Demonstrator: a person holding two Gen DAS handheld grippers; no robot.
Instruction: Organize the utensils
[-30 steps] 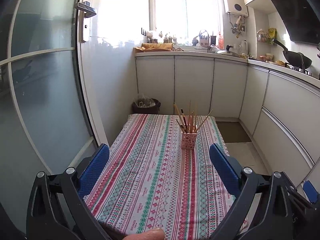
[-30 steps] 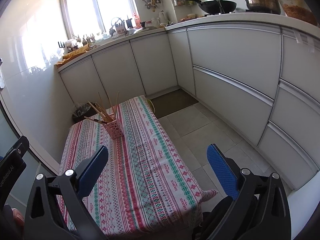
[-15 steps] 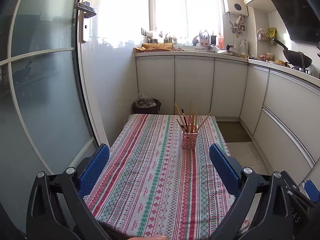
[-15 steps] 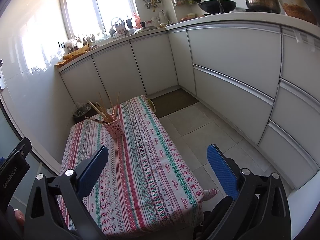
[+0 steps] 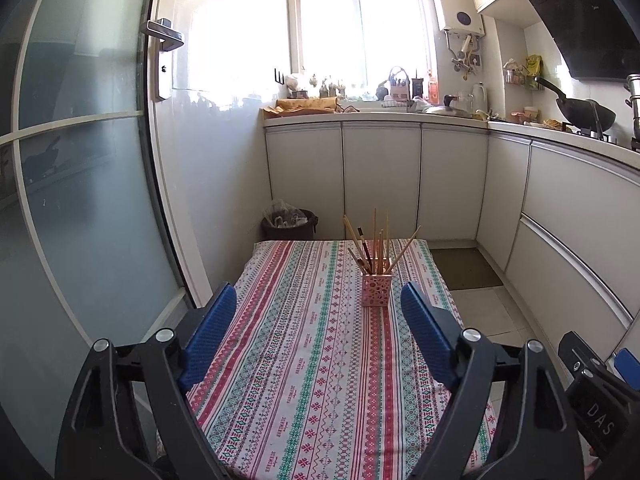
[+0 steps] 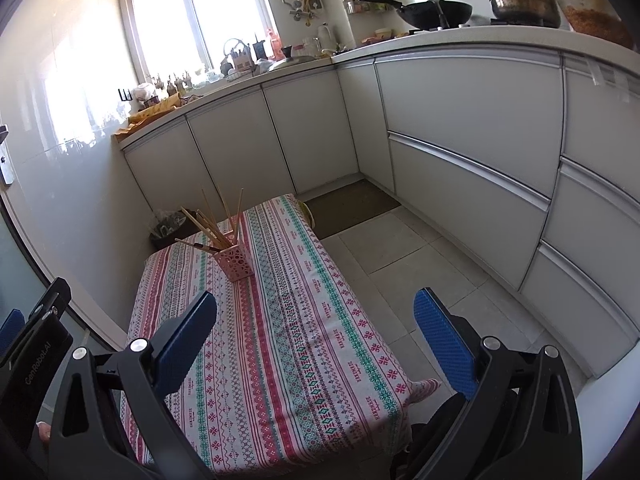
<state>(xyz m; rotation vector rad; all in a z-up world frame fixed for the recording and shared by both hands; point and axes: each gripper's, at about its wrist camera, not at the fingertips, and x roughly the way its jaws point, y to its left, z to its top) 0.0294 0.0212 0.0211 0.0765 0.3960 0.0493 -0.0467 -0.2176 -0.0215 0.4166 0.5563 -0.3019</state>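
Chopsticks (image 5: 374, 246) stood fanned out in a pink perforated holder (image 5: 376, 290) at centre frame in the left wrist view, on the far half of a striped patterned tablecloth (image 5: 312, 360). Left gripper (image 5: 318, 312), at the bottom of that view, was released: its blue pads (image 5: 208, 334) had just been closing somewhat, with only bare cloth seen between them and nothing gripped. The holder sat well beyond the fingertips, just left of the right-hand pad. Right gripper (image 6: 316, 322), at the bottom of the right wrist view, likewise stood wide and empty, one blue pad (image 6: 186, 340) over the cloth and the other over the tiled floor (image 6: 400, 256) at lower right. In that view the holder (image 6: 236, 260) appeared left of centre, the chopsticks (image 6: 212, 224) leaning toward the upper left. Part of the left tool's black body (image 6: 28, 360) showed at the left edge. Outward, a dark waste bin (image 5: 288, 224) stood behind the table's far end, white cabinets (image 5: 380, 180) filled mid-frame, a bright window (image 5: 360, 24) occupied top centre, and a black wok (image 5: 588, 114) rested at the right edge.
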